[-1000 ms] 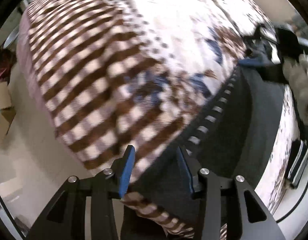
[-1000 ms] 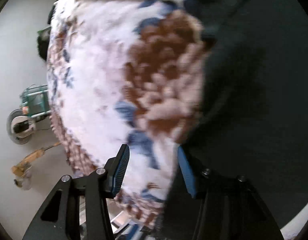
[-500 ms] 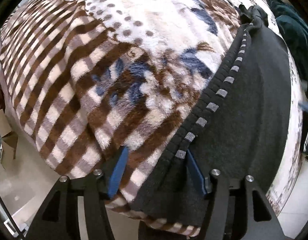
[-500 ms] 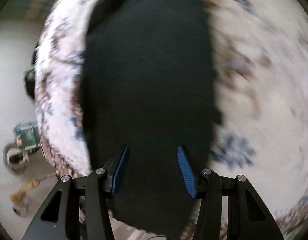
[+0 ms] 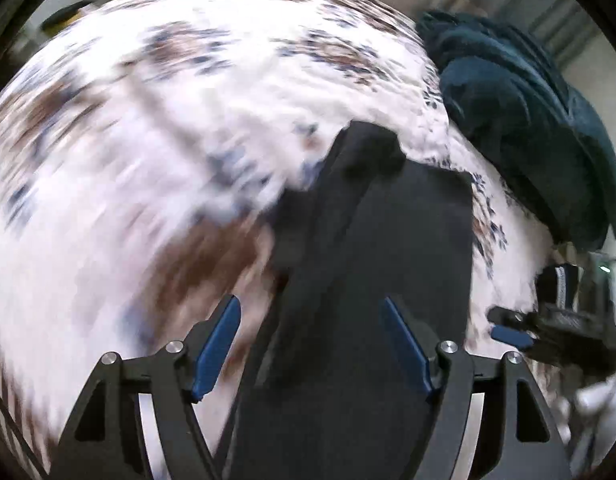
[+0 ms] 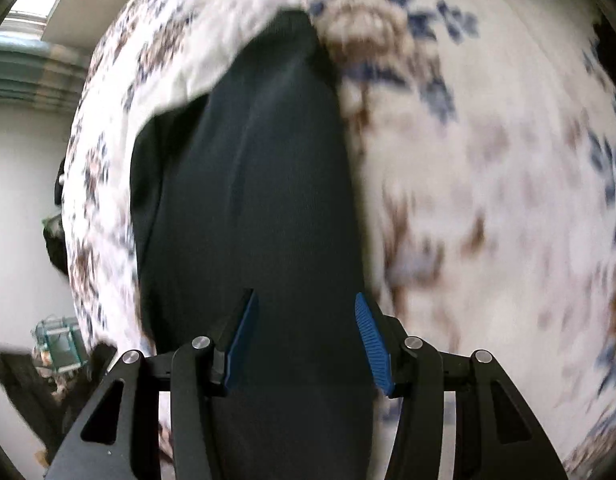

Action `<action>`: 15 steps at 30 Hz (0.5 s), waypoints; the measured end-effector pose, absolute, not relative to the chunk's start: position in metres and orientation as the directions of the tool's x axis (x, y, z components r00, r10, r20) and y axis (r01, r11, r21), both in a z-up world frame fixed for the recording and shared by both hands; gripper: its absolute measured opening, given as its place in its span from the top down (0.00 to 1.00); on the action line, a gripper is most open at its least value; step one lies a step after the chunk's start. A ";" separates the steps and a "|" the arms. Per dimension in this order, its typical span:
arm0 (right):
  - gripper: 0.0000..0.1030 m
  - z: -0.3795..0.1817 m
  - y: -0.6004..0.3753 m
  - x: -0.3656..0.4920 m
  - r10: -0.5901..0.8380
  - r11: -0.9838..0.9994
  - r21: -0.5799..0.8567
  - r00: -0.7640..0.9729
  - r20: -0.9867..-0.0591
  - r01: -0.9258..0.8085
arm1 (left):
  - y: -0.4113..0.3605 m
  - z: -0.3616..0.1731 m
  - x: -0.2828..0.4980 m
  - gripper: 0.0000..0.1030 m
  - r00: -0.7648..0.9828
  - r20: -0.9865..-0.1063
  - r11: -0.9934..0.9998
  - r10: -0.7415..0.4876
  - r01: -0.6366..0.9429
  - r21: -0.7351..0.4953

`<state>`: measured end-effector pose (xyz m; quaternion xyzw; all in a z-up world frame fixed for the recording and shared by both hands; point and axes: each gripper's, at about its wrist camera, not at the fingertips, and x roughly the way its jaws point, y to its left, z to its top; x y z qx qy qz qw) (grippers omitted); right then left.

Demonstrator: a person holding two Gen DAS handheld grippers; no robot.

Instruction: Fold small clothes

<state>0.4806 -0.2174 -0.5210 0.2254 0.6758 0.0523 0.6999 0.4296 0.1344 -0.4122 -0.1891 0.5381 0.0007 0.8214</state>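
From the left wrist camera, the left gripper (image 5: 310, 354) is hovering with its blue-padded fingers (image 5: 217, 344) spread wide and nothing caught between them. Under and beyond the gap a dark garment (image 5: 372, 264) is lying flat on a fluffy white blanket (image 5: 147, 128) printed with brown and blue flowers. The garment is stretching from the near edge of the view towards the far middle, where a narrower folded end is sticking out. Its left edge is running just inside the left finger, so that finger is hanging over the blanket and the right finger over the cloth. A heap of dark teal fabric (image 5: 520, 132) is sitting at the far right of the blanket, apart from the garment. At the right edge the right gripper (image 5: 548, 332) is showing, blurred, near the garment's right side; this view is not telling how far it is open.

From the right wrist camera, the right gripper (image 6: 308, 336) is also gaping wide, empty, with both blue pads (image 6: 374, 346) over the dark garment (image 6: 259, 184), which is running lengthwise from near to far on the blanket (image 6: 488, 160). A pale wall (image 6: 19, 200) is showing at the left, with some blurred clutter (image 6: 57, 346) low beside the bed.
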 end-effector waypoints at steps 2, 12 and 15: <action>0.48 -0.525 -0.232 0.511 0.372 0.888 0.387 0.109 -0.922 0.246 | 0.127 -0.433 0.473 0.31 0.377 -0.912 0.952 -0.162 -0.184 -0.245; 0.48 -0.561 -0.243 0.620 0.360 0.893 0.378 0.118 -0.925 0.243 | 0.163 -0.485 0.482 0.17 0.291 -0.936 0.927 -0.199 -0.254 -0.276; 0.48 -0.566 -0.226 0.630 0.365 0.900 0.382 0.116 -0.924 0.212 | 0.159 -0.478 0.465 0.18 0.305 -0.902 0.890 -0.304 -0.246 -0.383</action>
